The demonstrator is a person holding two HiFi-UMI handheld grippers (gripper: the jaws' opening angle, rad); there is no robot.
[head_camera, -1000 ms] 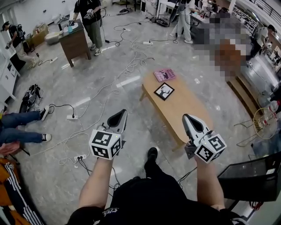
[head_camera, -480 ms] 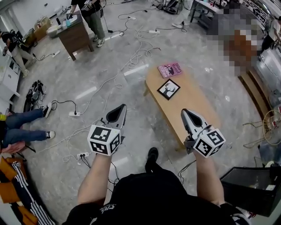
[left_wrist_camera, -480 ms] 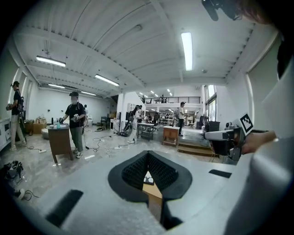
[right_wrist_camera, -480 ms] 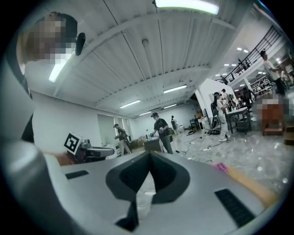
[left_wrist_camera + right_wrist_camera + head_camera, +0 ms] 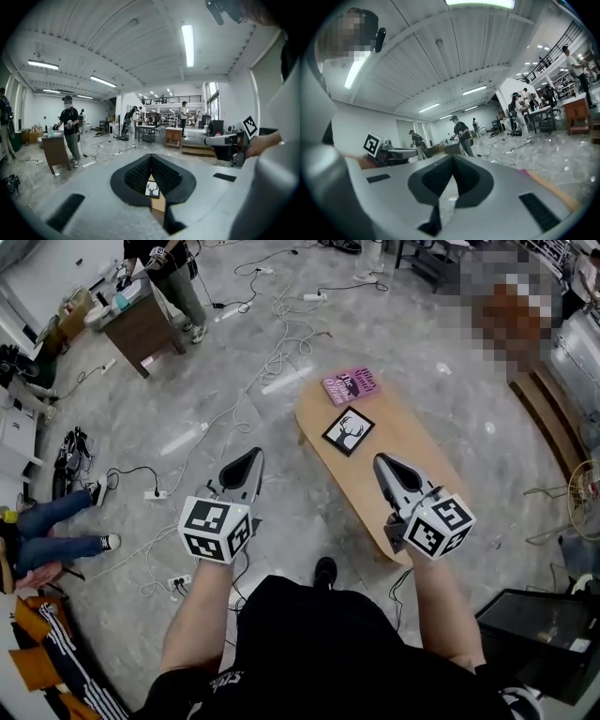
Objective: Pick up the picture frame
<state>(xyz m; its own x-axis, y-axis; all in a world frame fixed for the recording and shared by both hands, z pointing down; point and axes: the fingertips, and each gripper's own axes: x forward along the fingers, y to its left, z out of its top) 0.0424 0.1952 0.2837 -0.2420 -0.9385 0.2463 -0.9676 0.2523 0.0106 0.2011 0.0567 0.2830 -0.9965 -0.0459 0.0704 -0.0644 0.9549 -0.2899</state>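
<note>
Both grippers and the view have closed in on the low table (image 5: 412, 442) since a second ago; the table sits nearer and more central. Step in hand: approach, nothing grasped yet. Next move, as I read it: open a gripper, drop to the tabletop, take the frame by an edge.

Room: open workshop, grey floor, loose cables (image 5: 272, 362), wooden cabinet (image 5: 141, 329) at the far left.

Pink book (image 5: 351, 384) lies at the tabletop's far end. Picture frame (image 5: 348, 430) lies flat just beside it, near the left edge, well ahead of both grippers.

Left gripper (image 5: 254, 454): fingers pressed together, empty. Right gripper (image 5: 379, 458): same.
</note>
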